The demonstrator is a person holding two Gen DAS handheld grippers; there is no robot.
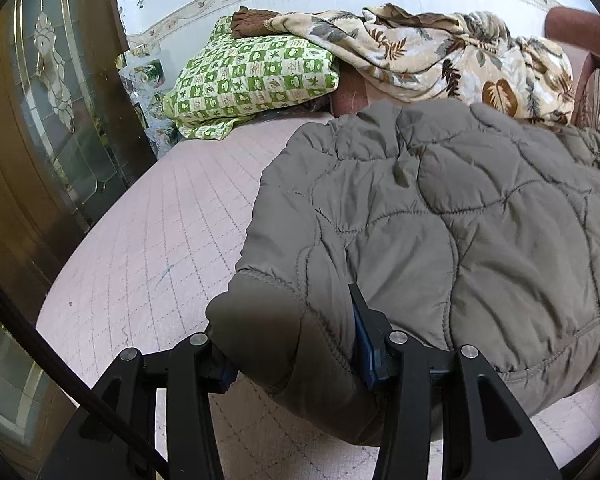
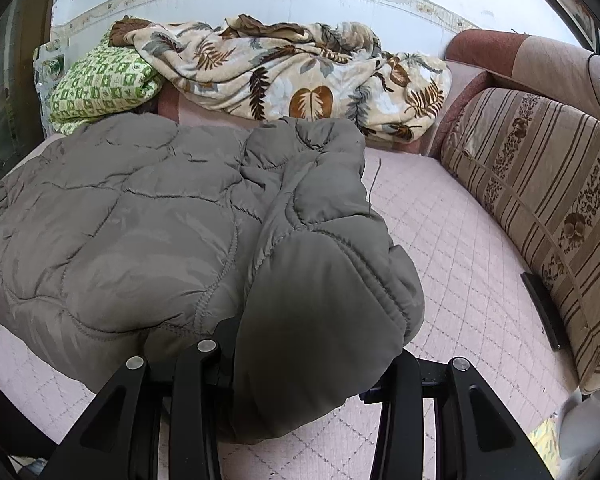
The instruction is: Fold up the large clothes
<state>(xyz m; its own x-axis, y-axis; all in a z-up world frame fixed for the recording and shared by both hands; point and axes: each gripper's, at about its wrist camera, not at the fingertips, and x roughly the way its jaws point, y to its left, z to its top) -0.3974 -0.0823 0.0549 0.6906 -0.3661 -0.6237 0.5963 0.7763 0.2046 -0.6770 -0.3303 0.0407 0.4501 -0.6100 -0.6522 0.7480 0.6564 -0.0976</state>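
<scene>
Taupe quilted: jacket (image 1: 440,216), puffy and slippery-looking, lying folded on the bed (image 1: 140,248), both near corners in my grip.
Left gripper (image 1: 296,356): I have it clamped on the near left corner, fabric bulging between the fingers.
Right gripper (image 2: 300,364): clenched on the near right corner, padding spilling over the jaws.
Risk, slip: I judge the slick shell may slide out if I lift unevenly.
Risk, spring-back: thick fill may pop the fold open on release.
Risk, snag: blanket (image 2: 300,72) and pillow (image 1: 252,76) sit close behind.
Surface: pink quilted cover, soft.
Room: pale wall, glazed door (image 1: 52,92) on the left, striped cushion (image 2: 540,200) on the right.
</scene>
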